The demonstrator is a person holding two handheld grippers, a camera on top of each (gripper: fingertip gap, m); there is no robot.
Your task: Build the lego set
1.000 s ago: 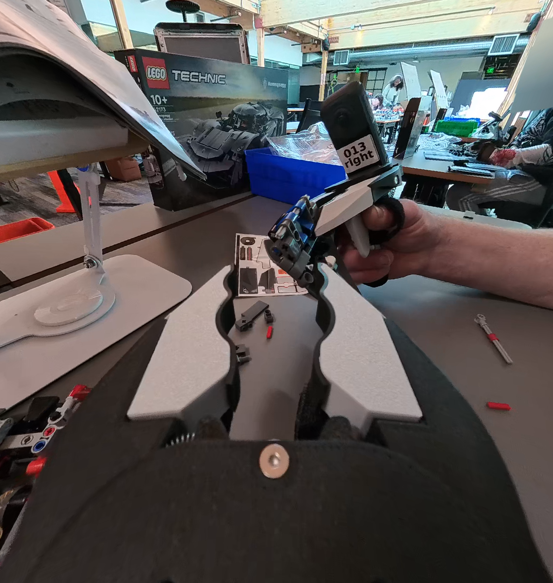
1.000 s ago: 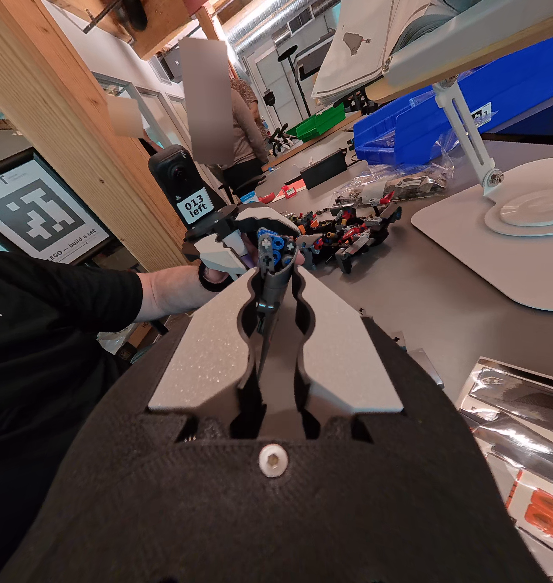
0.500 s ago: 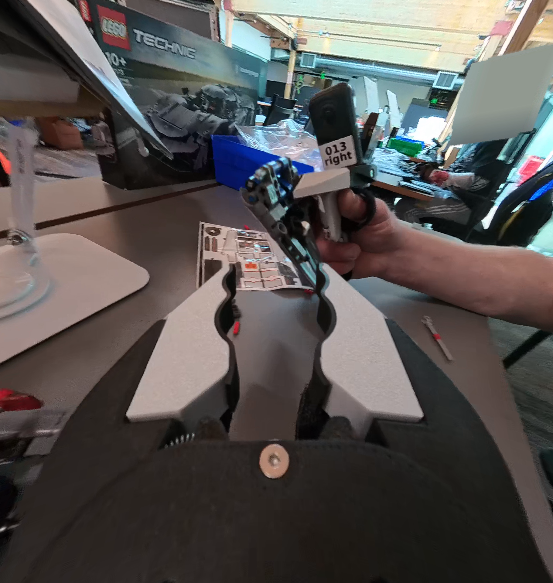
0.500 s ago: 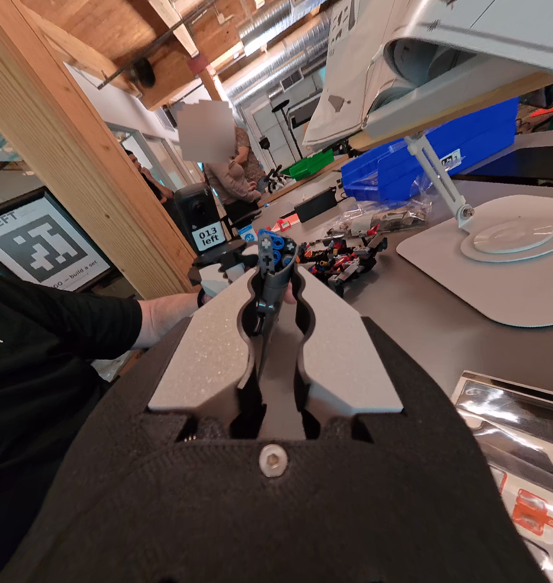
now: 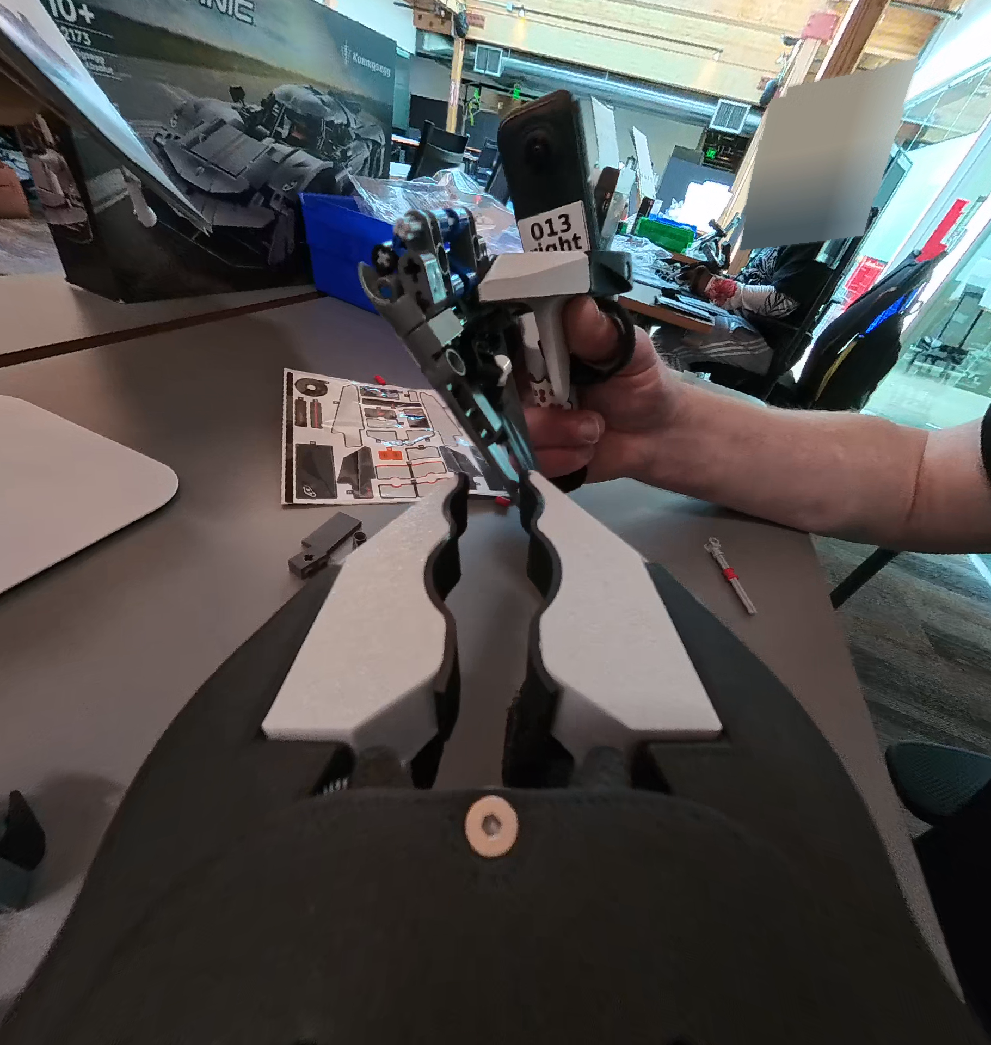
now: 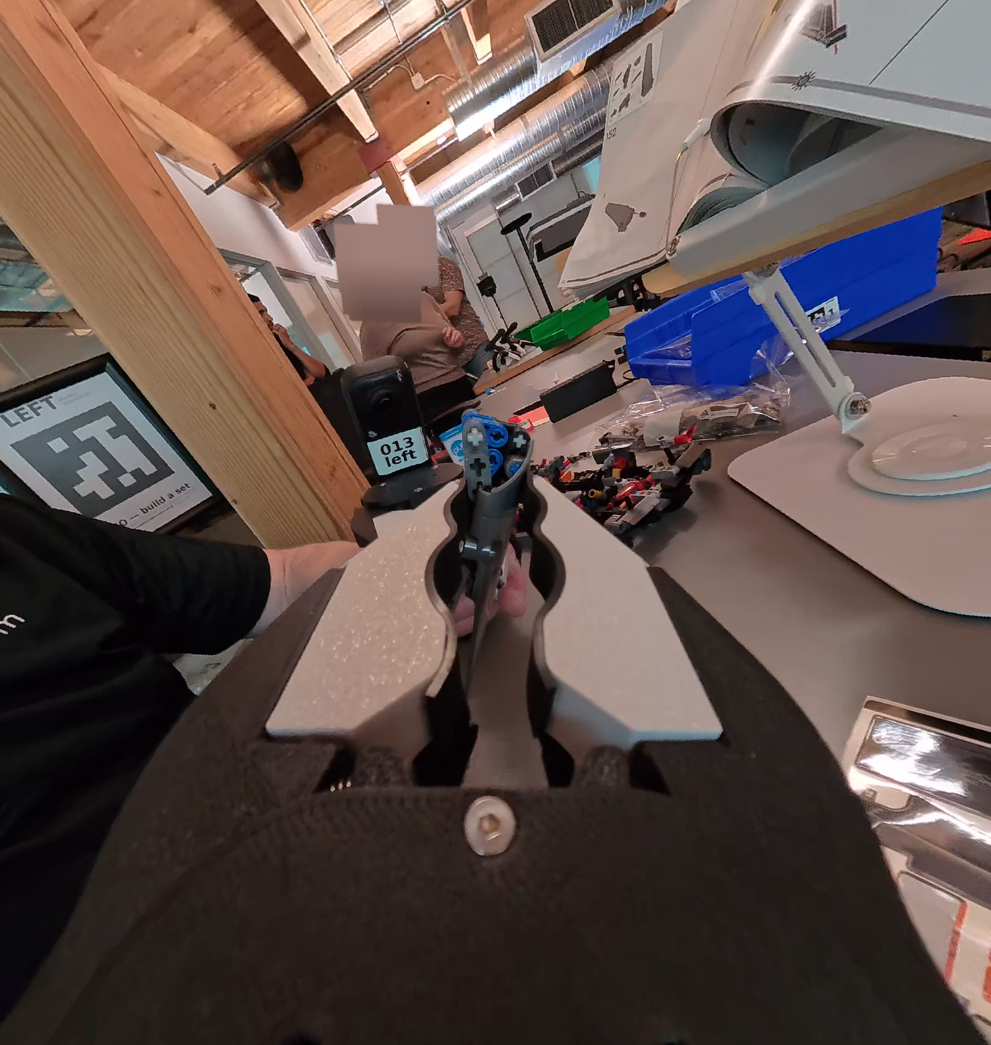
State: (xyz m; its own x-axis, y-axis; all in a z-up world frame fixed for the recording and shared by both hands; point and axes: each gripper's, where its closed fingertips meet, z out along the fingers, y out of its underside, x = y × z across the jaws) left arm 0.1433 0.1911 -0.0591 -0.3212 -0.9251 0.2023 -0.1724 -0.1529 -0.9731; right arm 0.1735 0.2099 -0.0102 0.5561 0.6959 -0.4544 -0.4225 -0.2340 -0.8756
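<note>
Your right gripper (image 6: 493, 497) is clamped on the lego assembly (image 6: 490, 475), a long grey beam structure with blue pins at one end. In the right wrist view its long axis runs along your fingers and out past the tips, blue-pinned end farthest from you. Seen from the left wrist view, the lego assembly (image 5: 442, 339) is held in the air above the table (image 5: 199, 594), its long axis tilted: the pinned end points up and toward the set's box (image 5: 210, 141), and the thin lower end slants down to the tip of your left gripper (image 5: 496, 492).

Your left gripper stands parted with nothing between its fingers (the beam's lower end sits right at the right finger's tip (image 5: 530, 497); whether it touches, you cannot tell).

Farther out on the table lie a sticker sheet (image 5: 368, 447) just beyond the left fingers, a dark loose piece (image 5: 326, 543) to their left, and a thin axle with a red collar (image 5: 730, 574) to the right. A pile of loose parts (image 6: 628, 486) sits near the white stand base (image 6: 905, 492).
</note>
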